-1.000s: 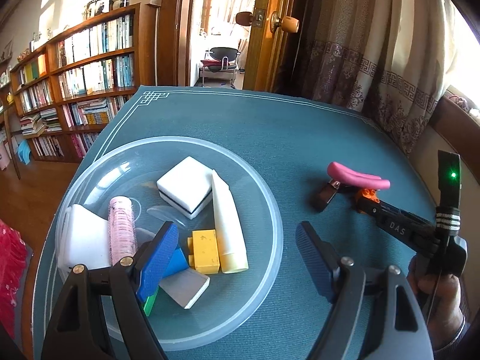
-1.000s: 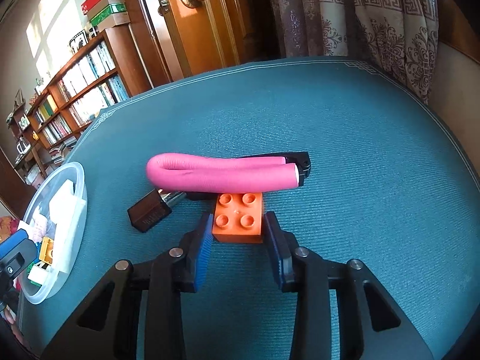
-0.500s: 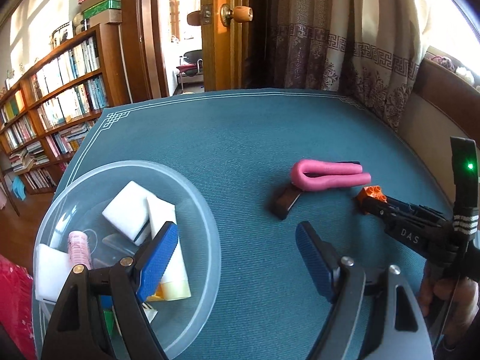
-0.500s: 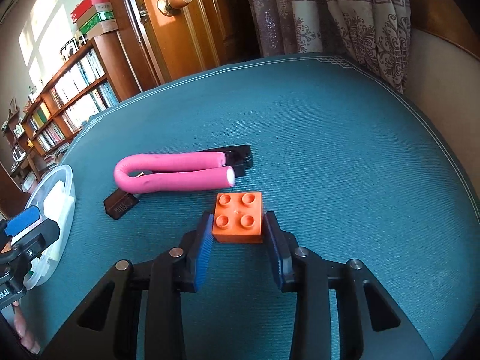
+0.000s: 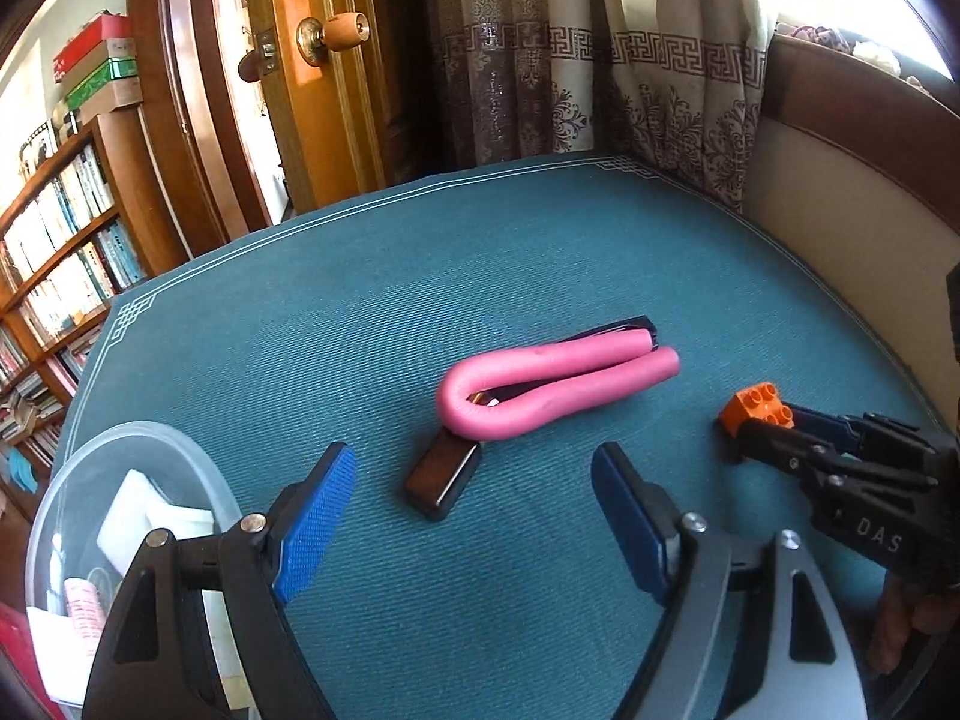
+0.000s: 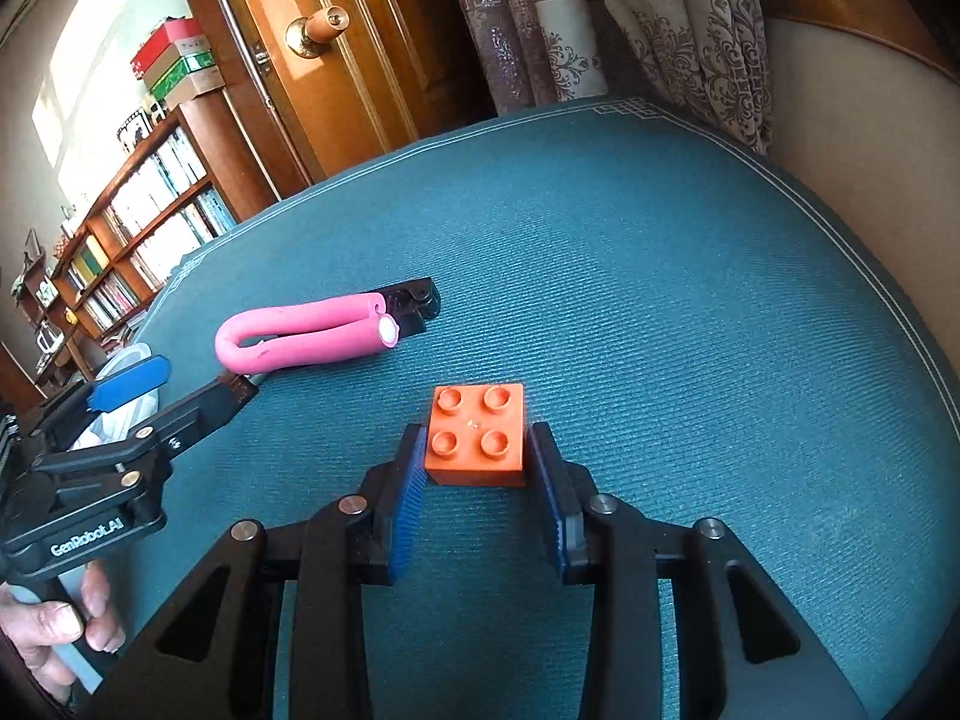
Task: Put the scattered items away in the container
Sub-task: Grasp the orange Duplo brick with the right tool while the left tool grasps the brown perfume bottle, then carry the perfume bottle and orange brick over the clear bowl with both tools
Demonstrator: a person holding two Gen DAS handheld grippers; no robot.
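Note:
My right gripper [image 6: 477,450] is shut on an orange four-stud brick [image 6: 477,438], held low over the teal cloth; in the left wrist view the brick [image 5: 757,407] shows at the right. A pink foam tube [image 5: 540,390], bent in a U, lies mid-table on a black clip-like object [image 5: 441,471]. My left gripper [image 5: 474,516] is open, just short of that black object, with nothing between its blue pads. The clear round container [image 5: 120,438] sits at the lower left with white blocks and a pink roll inside.
The table's teal cloth [image 6: 660,300] drops off toward a padded bench at the right. A wooden door, a curtain and bookshelves stand behind. A hand [image 6: 54,630] grips the left gripper's handle near the container [image 6: 129,354].
My left gripper has swung right, from over the container to in front of the pink tube, staying open. The right gripper has drawn the orange brick back from the tube.

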